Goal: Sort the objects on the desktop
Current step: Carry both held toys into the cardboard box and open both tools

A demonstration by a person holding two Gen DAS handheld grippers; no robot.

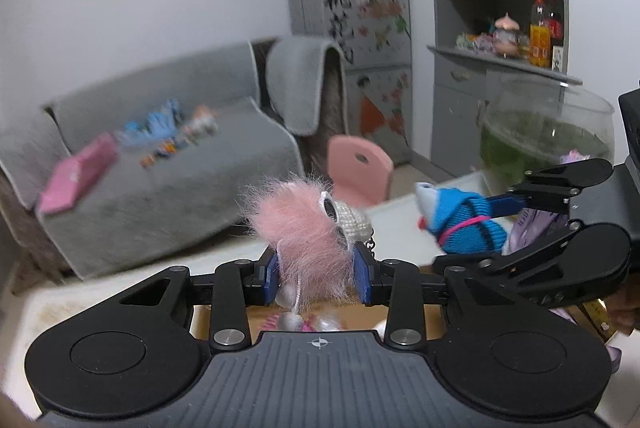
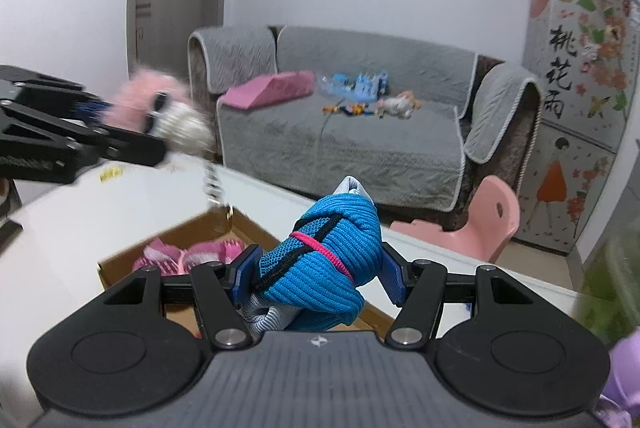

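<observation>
My left gripper (image 1: 318, 278) is shut on a pink fluffy plush charm (image 1: 304, 224) with white sunglasses and a white knitted face, held above the white table (image 1: 404, 216). It also shows at the left of the right wrist view (image 2: 160, 108). My right gripper (image 2: 320, 274) is shut on a rolled blue knitted sock bundle (image 2: 328, 260) with a pink band, held above an open cardboard box (image 2: 208, 224). In the left wrist view the bundle (image 1: 464, 224) shows at the right.
The cardboard box holds pink socks (image 2: 188, 256). A glass fishbowl (image 1: 548, 124) with green plants stands at the table's right. A purple item (image 1: 532, 224) lies near it. A pink child's chair (image 2: 488, 228), a grey sofa (image 2: 360, 144) and a decorated fridge (image 2: 580, 108) stand beyond the table.
</observation>
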